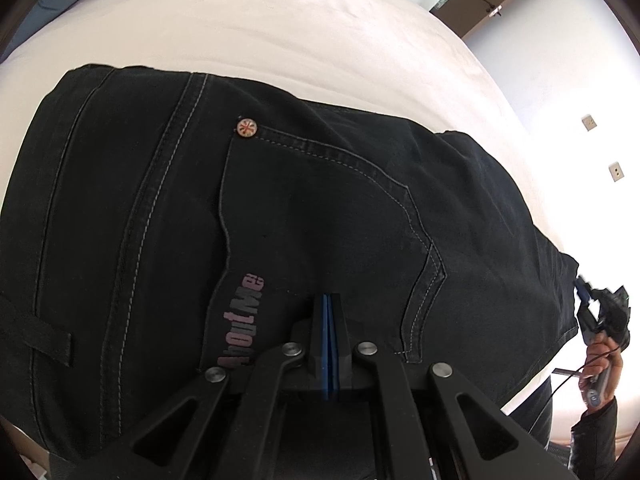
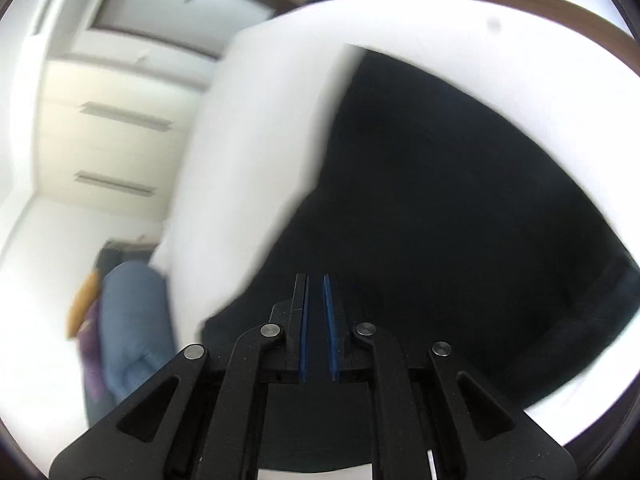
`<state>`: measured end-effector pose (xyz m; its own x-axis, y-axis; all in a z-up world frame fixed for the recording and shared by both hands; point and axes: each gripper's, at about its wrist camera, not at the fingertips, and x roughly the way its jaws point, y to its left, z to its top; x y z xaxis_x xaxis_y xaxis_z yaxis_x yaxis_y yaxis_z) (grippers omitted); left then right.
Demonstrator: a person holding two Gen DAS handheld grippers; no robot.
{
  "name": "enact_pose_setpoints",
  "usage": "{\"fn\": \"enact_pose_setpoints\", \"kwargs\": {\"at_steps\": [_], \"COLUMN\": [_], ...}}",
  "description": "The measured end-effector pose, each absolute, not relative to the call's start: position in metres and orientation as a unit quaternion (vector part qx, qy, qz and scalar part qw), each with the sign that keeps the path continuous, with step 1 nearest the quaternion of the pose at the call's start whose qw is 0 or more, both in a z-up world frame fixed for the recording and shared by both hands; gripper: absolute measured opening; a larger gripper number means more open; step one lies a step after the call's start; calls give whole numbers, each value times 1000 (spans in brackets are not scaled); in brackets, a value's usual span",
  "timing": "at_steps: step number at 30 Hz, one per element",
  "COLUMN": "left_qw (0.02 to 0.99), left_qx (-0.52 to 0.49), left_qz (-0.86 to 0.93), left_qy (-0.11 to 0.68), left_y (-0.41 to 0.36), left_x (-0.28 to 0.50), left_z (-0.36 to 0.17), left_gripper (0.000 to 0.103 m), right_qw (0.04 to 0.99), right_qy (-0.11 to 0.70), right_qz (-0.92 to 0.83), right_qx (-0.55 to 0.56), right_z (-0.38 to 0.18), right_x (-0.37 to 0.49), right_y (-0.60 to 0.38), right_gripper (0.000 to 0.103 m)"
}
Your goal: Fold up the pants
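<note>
Black pants (image 1: 280, 200) lie spread flat on the white bed (image 1: 280, 20), back side up, showing a back pocket with a copper rivet (image 1: 246, 127) and pink lettering (image 1: 244, 320). My left gripper (image 1: 329, 300) hovers over that pocket, shut, blue pads pressed together with no cloth between them. At the pants' right edge a hand (image 1: 600, 364) holds the right gripper (image 1: 596, 308). In the blurred right wrist view my right gripper (image 2: 316, 280) is over the near edge of the pants (image 2: 440, 200). Its pads stand a narrow gap apart and I see nothing pinched between them.
The bed's (image 2: 260, 120) edge drops off at the left in the right wrist view. Beyond it are a blue bundle (image 2: 132, 320) with purple and orange items, and pale cupboard fronts (image 2: 120, 120). A white wall with sockets (image 1: 587, 122) stands past the bed's right side.
</note>
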<state>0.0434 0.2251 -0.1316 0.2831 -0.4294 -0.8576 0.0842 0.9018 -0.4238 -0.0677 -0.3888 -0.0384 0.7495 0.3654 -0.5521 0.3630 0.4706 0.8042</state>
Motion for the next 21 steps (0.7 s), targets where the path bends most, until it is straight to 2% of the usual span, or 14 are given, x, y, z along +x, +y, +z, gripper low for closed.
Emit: {"fn": "enact_pose_setpoints", "kwargs": {"at_steps": [2, 3, 4, 7, 10, 12, 17, 18, 21], "left_qw": [788, 789, 790, 792, 795, 795, 795, 795, 795], "left_qx": [-161, -165, -167, -169, -167, -177, -183, -182, -182], "left_qz": [-163, -164, -164, -163, -165, -169, -176, -177, -179], "left_qy": [571, 569, 567, 563, 559, 555, 551, 551, 550], "left_y": [228, 230, 230, 231, 230, 233, 245, 245, 249], "left_x": [41, 39, 38, 35, 34, 32, 29, 29, 28], "left_z": [-133, -134, -134, -133, -135, -137, -139, -139, -141], "left_gripper": [5, 5, 5, 5, 5, 5, 5, 5, 5], "right_qw": [789, 789, 785, 746, 683, 639, 614, 612, 621], "right_qy": [378, 393, 404, 456, 544, 572, 547, 543, 508], "right_qz": [78, 115, 154, 243, 262, 272, 264, 254, 223], "right_qx": [478, 458, 445, 419, 412, 436, 504, 516, 553], "right_z": [-15, -6, -1, -5, -35, -58, -110, -127, -148], "right_x": [-24, -3, 19, 86, 154, 171, 218, 202, 234], "right_y": [-347, -321, -293, -214, -149, -115, -79, -97, -111], "right_gripper": [46, 88, 97, 97, 95, 94, 93, 91, 75]}}
